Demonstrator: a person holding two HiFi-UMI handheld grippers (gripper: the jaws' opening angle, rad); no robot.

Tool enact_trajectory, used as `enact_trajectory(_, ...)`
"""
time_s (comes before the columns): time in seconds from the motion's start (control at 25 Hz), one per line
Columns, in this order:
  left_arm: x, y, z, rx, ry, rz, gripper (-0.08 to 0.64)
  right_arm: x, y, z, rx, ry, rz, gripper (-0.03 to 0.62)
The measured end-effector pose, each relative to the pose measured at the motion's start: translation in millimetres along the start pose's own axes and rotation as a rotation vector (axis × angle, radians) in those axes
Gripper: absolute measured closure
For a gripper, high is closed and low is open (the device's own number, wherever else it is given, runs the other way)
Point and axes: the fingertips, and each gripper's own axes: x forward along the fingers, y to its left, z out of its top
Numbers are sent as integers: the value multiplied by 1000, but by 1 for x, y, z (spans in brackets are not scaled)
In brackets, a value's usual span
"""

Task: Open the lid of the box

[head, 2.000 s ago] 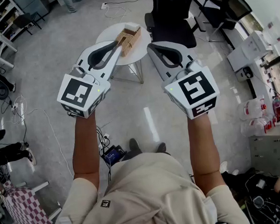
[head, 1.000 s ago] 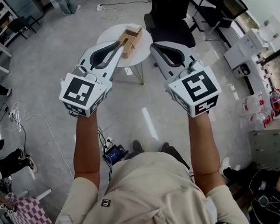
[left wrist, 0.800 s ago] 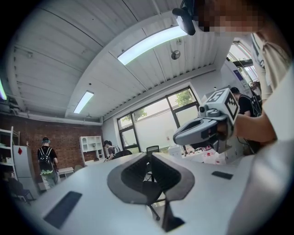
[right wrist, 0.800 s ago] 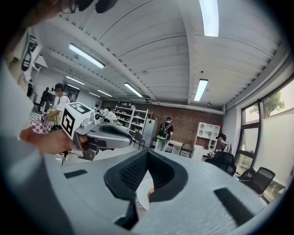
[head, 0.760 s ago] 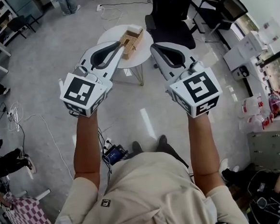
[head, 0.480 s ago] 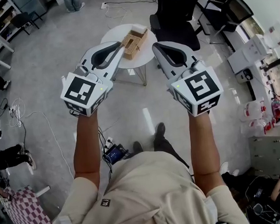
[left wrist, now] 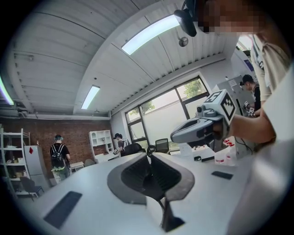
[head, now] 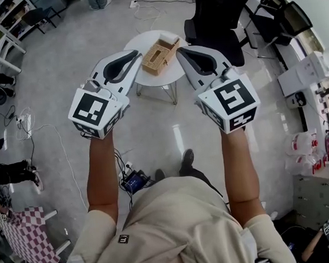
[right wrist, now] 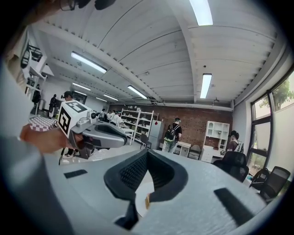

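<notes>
Box (head: 159,56) apart from L gripper (head: 137,53)

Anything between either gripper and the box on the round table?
Nothing visible. In the head view the left gripper and right gripper are held in the air, fingers shut and empty, either side of the box on the white table. The black chair stands beyond the table.

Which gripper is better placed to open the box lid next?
Left, narrowly. The left gripper and right gripper, both shut and empty, flank the box; the left tip looks marginally nearer.
</notes>
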Motion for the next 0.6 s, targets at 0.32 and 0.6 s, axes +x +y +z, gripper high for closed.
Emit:
enact_trajectory(0.32,47,3,-8,-6,36,62,529,15,-49,-13,2,-20,75,600)
enact_trajectory(0.6,77,-5,-8,12,73,120,529,12,-82,-21,3,-59,134,600)
